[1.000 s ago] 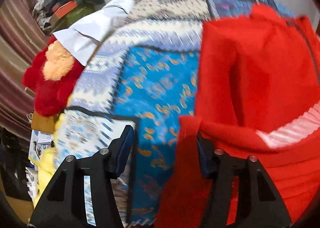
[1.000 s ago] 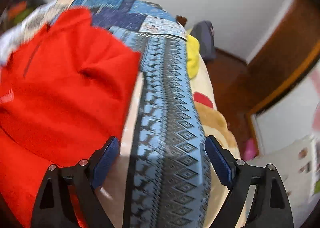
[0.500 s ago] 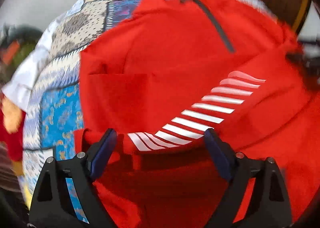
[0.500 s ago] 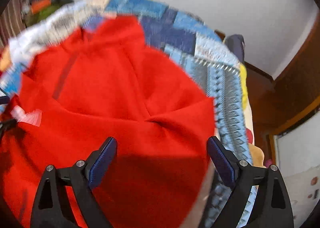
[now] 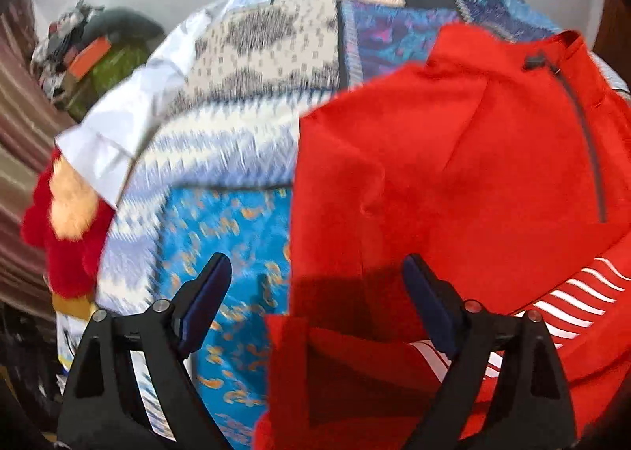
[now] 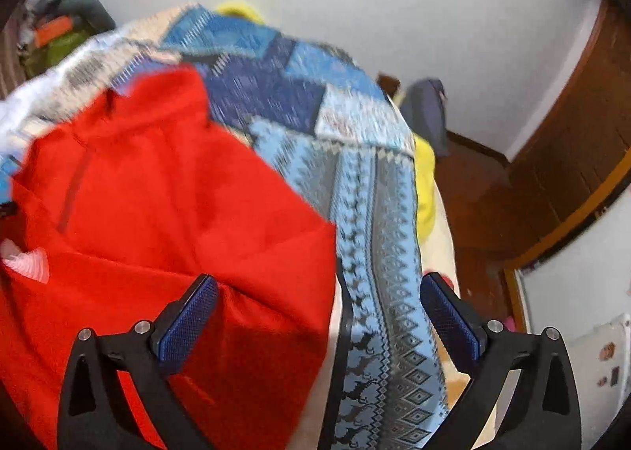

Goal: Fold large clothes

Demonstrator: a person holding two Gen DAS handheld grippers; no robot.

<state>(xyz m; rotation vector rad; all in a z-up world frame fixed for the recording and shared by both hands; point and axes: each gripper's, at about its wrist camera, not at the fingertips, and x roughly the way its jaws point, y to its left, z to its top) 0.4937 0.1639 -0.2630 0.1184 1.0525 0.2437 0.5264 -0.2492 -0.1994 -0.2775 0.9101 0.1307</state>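
A large red garment [image 5: 453, 182] with a grey zip and white stripes lies partly folded on a blue patterned quilt [image 5: 244, 142]. It also shows in the right wrist view [image 6: 157, 205], on the same quilt [image 6: 355, 193]. My left gripper [image 5: 315, 288] is open and empty over the garment's left edge, where a folded flap lies below it. My right gripper [image 6: 319, 300] is open and empty above the garment's right edge.
A red and tan plush toy [image 5: 63, 221] and a white cloth [image 5: 118, 126] lie at the quilt's left side. A clutter pile [image 5: 90, 55] sits at the back left. A wooden door [image 6: 572, 134] and floor are on the right.
My left gripper swung back left, from over the garment's middle to its left edge. My right gripper shifted right toward the garment's right edge. Both stayed open.
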